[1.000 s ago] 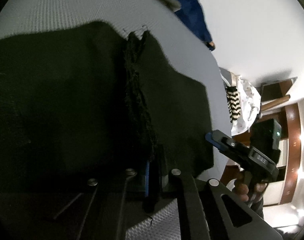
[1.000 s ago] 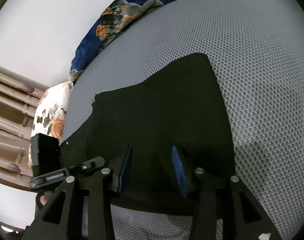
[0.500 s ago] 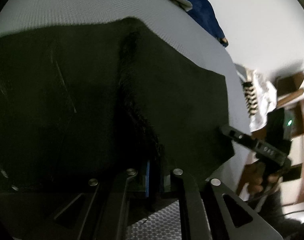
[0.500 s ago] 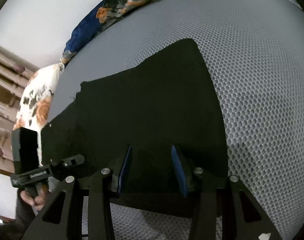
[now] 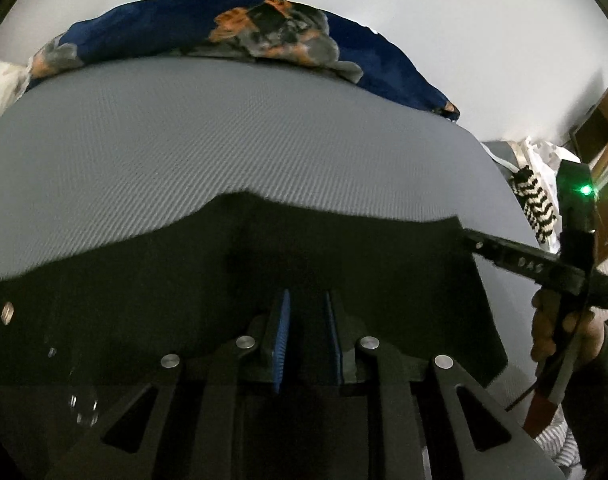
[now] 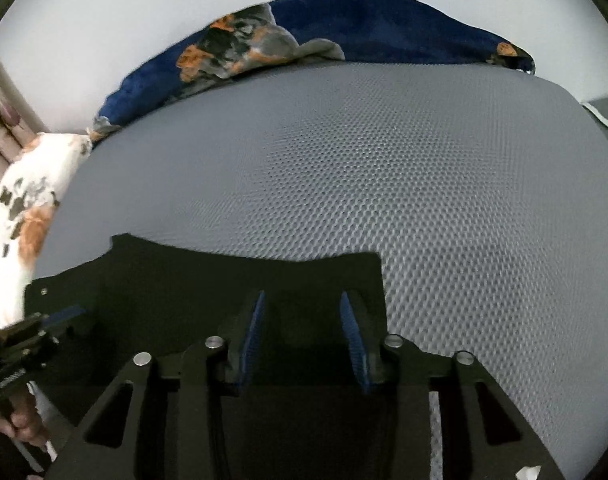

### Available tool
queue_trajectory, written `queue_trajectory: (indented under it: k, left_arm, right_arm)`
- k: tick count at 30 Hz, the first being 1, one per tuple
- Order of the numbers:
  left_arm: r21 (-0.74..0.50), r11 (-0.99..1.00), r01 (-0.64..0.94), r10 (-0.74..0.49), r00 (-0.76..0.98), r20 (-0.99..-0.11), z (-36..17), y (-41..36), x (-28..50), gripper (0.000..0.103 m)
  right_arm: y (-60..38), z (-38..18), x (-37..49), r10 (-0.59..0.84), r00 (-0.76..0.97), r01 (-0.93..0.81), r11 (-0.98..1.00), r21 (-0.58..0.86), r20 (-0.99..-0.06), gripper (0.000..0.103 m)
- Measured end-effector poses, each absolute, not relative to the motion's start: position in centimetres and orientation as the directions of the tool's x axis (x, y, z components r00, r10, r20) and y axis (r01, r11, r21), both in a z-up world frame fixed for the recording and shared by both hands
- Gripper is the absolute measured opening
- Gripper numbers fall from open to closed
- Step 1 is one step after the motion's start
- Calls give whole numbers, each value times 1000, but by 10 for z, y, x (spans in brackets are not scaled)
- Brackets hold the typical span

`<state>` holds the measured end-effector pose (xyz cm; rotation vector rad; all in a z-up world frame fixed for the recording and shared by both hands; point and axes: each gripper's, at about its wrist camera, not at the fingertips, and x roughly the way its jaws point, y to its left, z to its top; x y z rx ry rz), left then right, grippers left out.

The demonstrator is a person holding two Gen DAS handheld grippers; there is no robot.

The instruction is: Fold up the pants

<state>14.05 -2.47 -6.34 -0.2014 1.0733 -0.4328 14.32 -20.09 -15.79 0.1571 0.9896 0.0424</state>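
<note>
Lying flat across the lower half of both views is one pair of black pants [image 5: 224, 280], spread on a grey mesh bed [image 5: 224, 128] whose honeycomb weave is showing plainly in the right wrist view. Two grippers are working over it. The left gripper [image 5: 307, 336] is hovering low in the frame with its blue-padded fingers [image 5: 282, 340] opening, a narrow gap between them and only dark cloth behind; whether cloth is sitting in the gap I cannot tell. The right gripper [image 6: 302, 340] is closing, its fingers [image 6: 353, 340] standing apart over the pants with nothing visibly pinched. One hand [image 5: 559, 332] is gripping the right gripper's handle at the right edge of the left view. One blue floral blanket [image 6: 343, 28] is bunching along the bed's far edge under a white wall [image 5: 463, 20]. One white patterned pillow [image 6: 24, 208] is sitting at the left edge.
</note>
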Motion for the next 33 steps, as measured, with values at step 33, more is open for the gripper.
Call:
queue_trajectory:
  k: [33]
  left_arm:
    - [-391, 907, 155, -420, 325, -847, -72, 48, 68, 31]
  right_arm:
    - [-136, -177, 56, 305, 402, -108, 952, 286, -864, 30]
